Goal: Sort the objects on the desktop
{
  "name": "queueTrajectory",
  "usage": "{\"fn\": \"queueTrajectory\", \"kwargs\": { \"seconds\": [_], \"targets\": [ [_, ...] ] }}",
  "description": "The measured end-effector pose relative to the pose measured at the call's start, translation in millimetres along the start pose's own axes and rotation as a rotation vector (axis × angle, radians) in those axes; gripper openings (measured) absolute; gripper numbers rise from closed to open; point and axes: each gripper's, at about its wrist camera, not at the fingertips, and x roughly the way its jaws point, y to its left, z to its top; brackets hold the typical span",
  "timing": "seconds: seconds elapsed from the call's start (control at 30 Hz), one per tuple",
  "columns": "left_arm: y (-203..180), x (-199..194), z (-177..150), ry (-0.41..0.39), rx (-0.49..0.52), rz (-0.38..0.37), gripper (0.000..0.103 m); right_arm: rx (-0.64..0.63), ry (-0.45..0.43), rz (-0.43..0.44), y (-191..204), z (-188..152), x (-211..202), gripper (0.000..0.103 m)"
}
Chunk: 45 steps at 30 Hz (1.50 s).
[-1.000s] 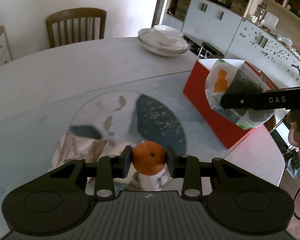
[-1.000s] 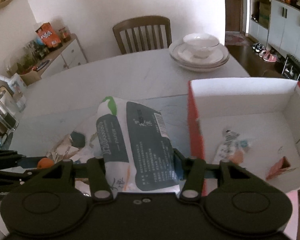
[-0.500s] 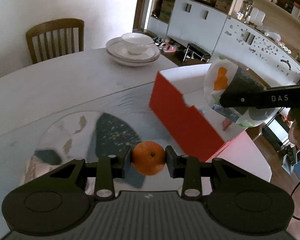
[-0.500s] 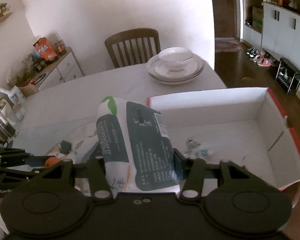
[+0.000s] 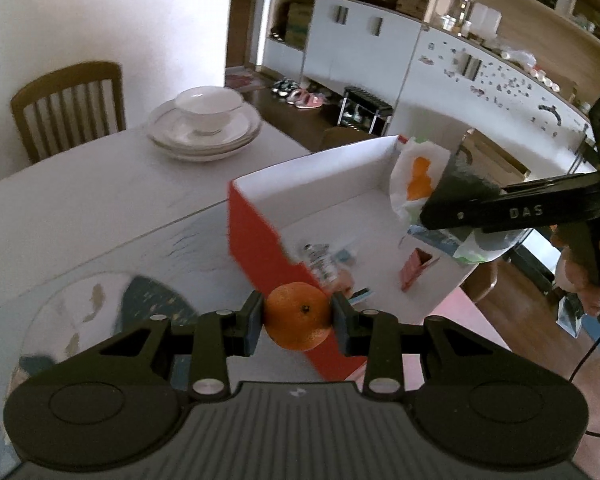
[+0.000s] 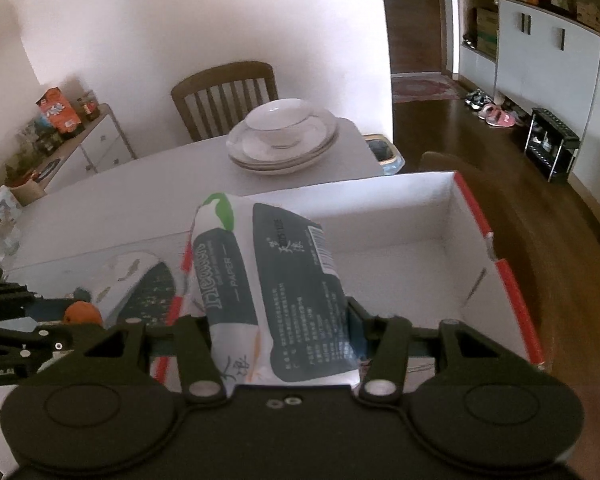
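Note:
My left gripper (image 5: 297,320) is shut on a small orange tangerine (image 5: 298,315) and holds it in the air at the near red wall of an open red box with a white inside (image 5: 260,236). My right gripper (image 6: 278,320) is shut on a white and dark pack of paper tissues (image 6: 268,280) and holds it over the box's near left part (image 6: 476,208). The tissue pack also shows in the left wrist view (image 5: 420,188), above the box's right side. Small packets (image 5: 324,260) and a pink piece (image 5: 414,268) lie on the box floor.
A stack of white plates with a bowl (image 5: 204,128) stands at the table's far side, a wooden chair (image 5: 68,108) behind it. A patterned mat (image 5: 100,312) lies left of the box. A low cabinet (image 6: 88,148) with clutter stands at the left wall.
Both grippers moved right toward the box. The tangerine went from over the mat to the box's near wall. The tissue pack went from left of the box to over its inside.

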Motion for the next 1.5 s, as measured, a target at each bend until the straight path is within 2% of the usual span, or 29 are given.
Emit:
{"fn": "queueTrajectory", "kwargs": {
  "seconds": [0.37, 0.6, 0.97, 1.1, 1.5],
  "targets": [
    [-40.7, 29.5, 33.1, -0.012, 0.083, -0.049, 0.035, 0.02, 0.028, -0.016, -45.7, 7.0, 8.0, 0.052],
    [-54.8, 60.8, 45.4, 0.021, 0.096, -0.07, 0.035, 0.008, 0.057, -0.034, -59.5, 8.0, 24.3, 0.052],
    [-72.0, 109.2, 59.7, 0.064, 0.171, -0.049, 0.035, -0.028, 0.121, -0.049, -79.1, 10.4, 55.5, 0.052],
    [-77.4, 124.5, 59.7, 0.092, 0.186, -0.038, 0.035, -0.054, 0.15, -0.077, -81.3, 11.0, 70.4, 0.052],
    [-76.7, 150.6, 52.7, 0.162, 0.202, -0.038, 0.035, -0.109, 0.218, -0.045, -70.2, 26.2, 103.5, 0.052]
  ]
}}
